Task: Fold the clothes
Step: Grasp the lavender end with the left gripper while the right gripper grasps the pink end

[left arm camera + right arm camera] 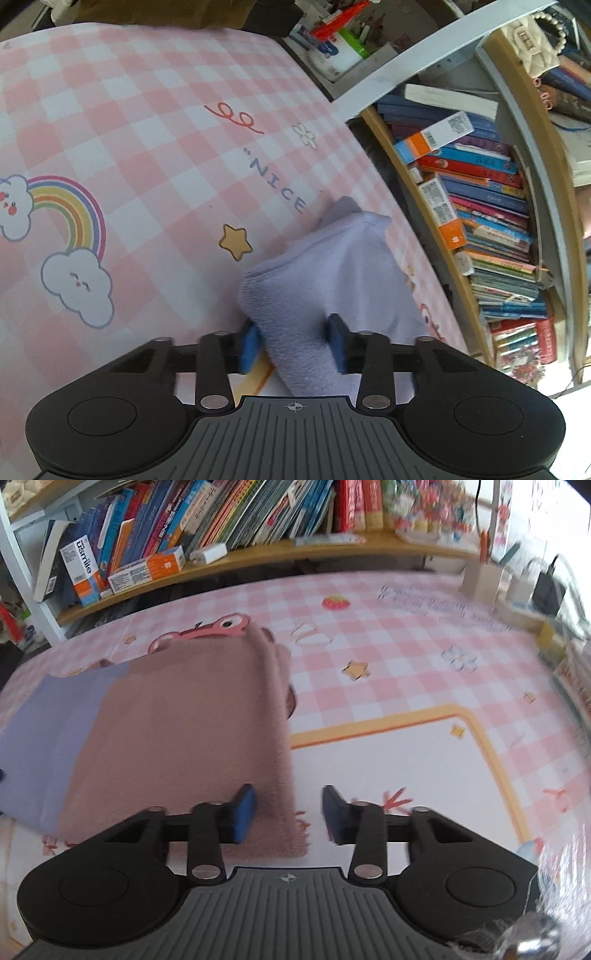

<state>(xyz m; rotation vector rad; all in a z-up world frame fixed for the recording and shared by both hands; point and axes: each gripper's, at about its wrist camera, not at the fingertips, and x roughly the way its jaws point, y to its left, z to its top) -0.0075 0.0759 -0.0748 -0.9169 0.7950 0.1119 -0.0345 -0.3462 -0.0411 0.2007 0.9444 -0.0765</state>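
A folded cloth, lilac at one end (48,734) and dusty pink over the rest (177,723), lies on the pink checked table cover (406,672). In the left wrist view its lilac end (325,273) rises between my left gripper's (295,341) blue pads (249,345), which stand apart on either side of it; a pinch cannot be told. My right gripper (286,812) is open, its left pad (242,818) over the pink cloth's near right corner, its right pad over bare table.
A bookshelf with many books (229,513) runs along the table's far edge; it also shows in the left wrist view (480,221). A pen holder (482,578), chargers and small items stand at the far right. The cover (110,147) has rainbow and cloud prints.
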